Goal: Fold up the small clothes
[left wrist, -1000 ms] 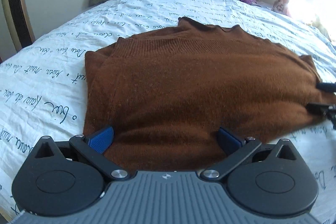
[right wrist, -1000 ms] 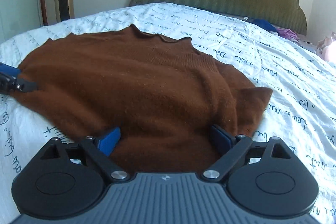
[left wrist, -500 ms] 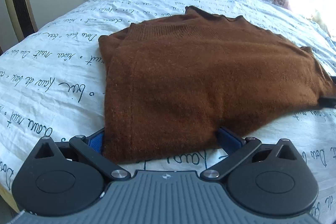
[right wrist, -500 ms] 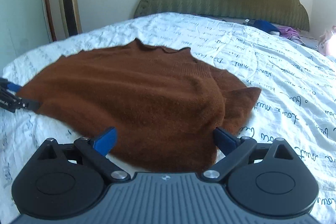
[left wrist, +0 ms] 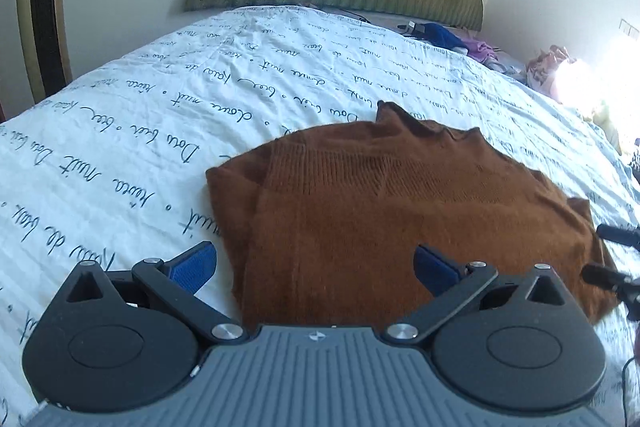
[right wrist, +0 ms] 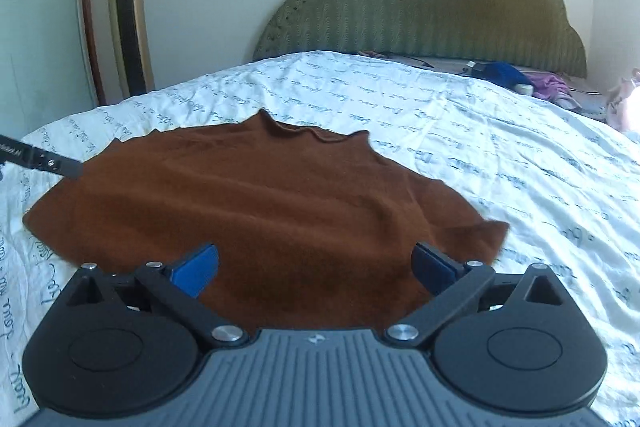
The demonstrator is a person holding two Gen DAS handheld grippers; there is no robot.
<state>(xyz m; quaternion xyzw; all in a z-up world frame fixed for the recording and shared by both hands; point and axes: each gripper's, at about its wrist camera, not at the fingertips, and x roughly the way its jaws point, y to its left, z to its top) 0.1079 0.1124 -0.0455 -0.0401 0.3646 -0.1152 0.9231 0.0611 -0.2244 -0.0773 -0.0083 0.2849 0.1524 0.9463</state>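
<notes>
1 brown knit sweater (left wrist: 400,211) lies folded on the bed, flat on the white sheet with blue script (left wrist: 120,155). Left wrist view: it fills the centre, a ribbed band across the upper part, wavy collar edge at 12 o'clock, a doubled fold running down its edge at 9 o'clock. Right wrist view: the same sweater (right wrist: 260,211) spreads from 9 o'clock to 3 o'clock, with a loose corner poking out at 3 o'clock.

Left gripper (left wrist: 316,263): jaws spread wide, blue pads at either side, nothing pinched. The sweater's near edge shows between the fingers, but neither pad presses on it. Right gripper (right wrist: 316,267): jaws opening, already spread wide, with sweater cloth showing between them and no pad bearing on it; nothing held.

Cross-sightings: 2 dark finger tips of the right gripper enter the left wrist view at 3 o'clock, just beside the sweater's edge. A black finger of the left gripper enters the right wrist view at 9 o'clock, its tip at the sweater's far corner; contact cannot be told.

Beyond, at 12 o'clock: green padded headboard (right wrist: 420,11). Blue cloth (right wrist: 504,73) and purple cloth (right wrist: 554,85) lie at 1 o'clock near it. Gold tower fan (right wrist: 130,19) stands at 10 o'clock against the wall.
</notes>
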